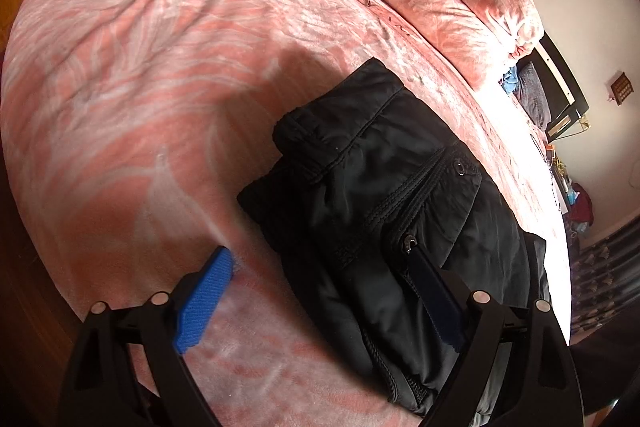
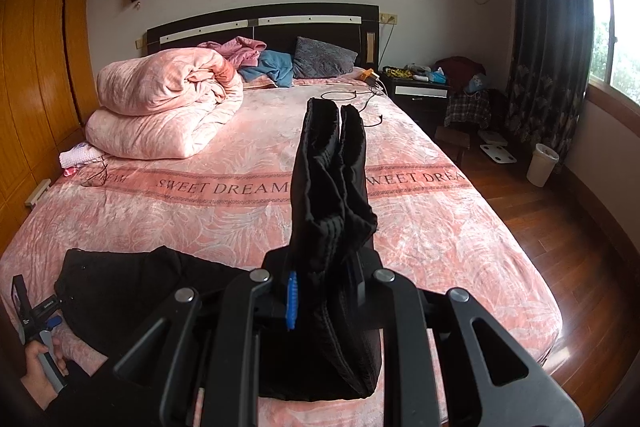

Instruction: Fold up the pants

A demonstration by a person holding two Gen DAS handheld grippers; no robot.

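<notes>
The pink bedspread (image 2: 420, 227) carries a darker printed band that reads "SWEET DREAM", repeated across the width of the bed; no other writing is legible. The cover is soft, with a pale leaf pattern, and it lies over a wide bed with a dark headboard (image 2: 264, 27) crossed by a light strip. A rolled pink quilt (image 2: 160, 107) sits in a thick bundle on the bed near the wooden wardrobe (image 2: 40, 67), and a grey patterned pillow (image 2: 324, 61) leans at the headboard beside loose blue and pink garments. Two small lattice wall lamps hang on the white wall, a dark curtain (image 2: 548, 27) frames the window, and a white bin (image 2: 542, 163) stands on the red-brown plank floor. The black pants (image 1: 380, 187) are of smooth, slightly shiny fabric with stitched seams, a snap pocket and a zip pull; their upper part lies flat on the bedspread near the bed's foot. The left gripper (image 1: 320, 291) has its jaws standing wide apart, one blue ribbed pad over the bedspread and the other over the pants. The right gripper (image 2: 320, 299) is clamped on the bunched leg ends of the pants, which stand up from it in folds.
</notes>
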